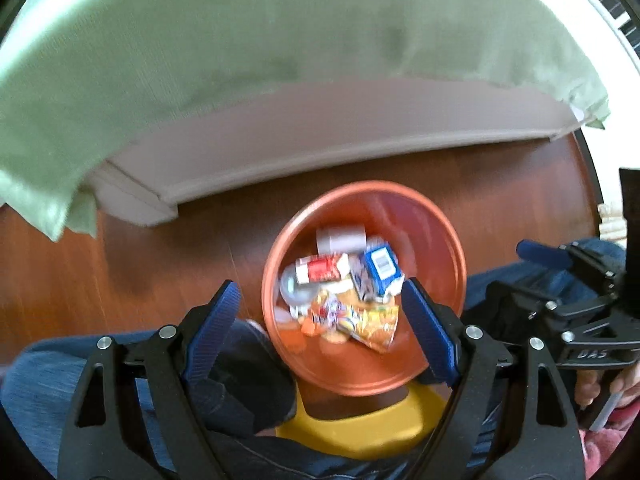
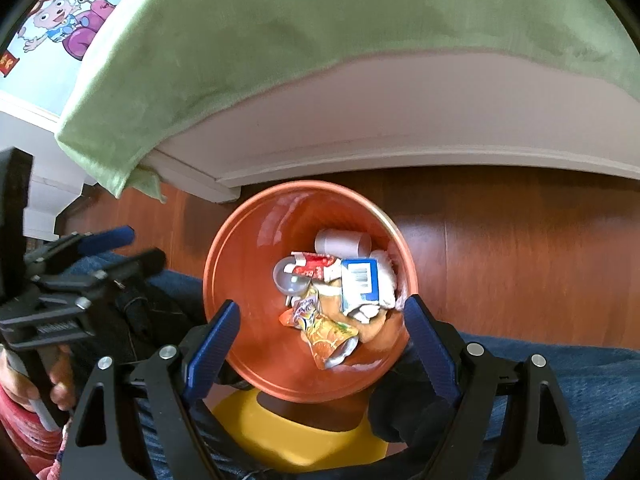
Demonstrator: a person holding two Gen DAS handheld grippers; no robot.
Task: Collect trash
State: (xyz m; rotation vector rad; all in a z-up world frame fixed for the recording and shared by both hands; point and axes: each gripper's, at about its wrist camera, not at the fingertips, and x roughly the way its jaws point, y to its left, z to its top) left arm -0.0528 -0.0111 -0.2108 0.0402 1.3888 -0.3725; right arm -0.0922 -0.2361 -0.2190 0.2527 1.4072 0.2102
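Orange bin (image 1: 440,236) on wood floor (image 1: 160,260), near bed, w/ wrappers (image 1: 360,320), blue carton (image 1: 380,268): light, crushable, best pinched at edges. Left gripper (image 1: 322,320) & right gripper (image 2: 322,322) are held apart, empty, above the bin.

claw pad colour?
Blue, ribbed pads on black arms; clearest in the right wrist view.

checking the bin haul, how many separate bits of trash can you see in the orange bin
5: a paper roll at the far side, red wrapper, clear plastic lid, blue carton, orange snack bag nearest. More may lie hidden underneath in the orange bin.
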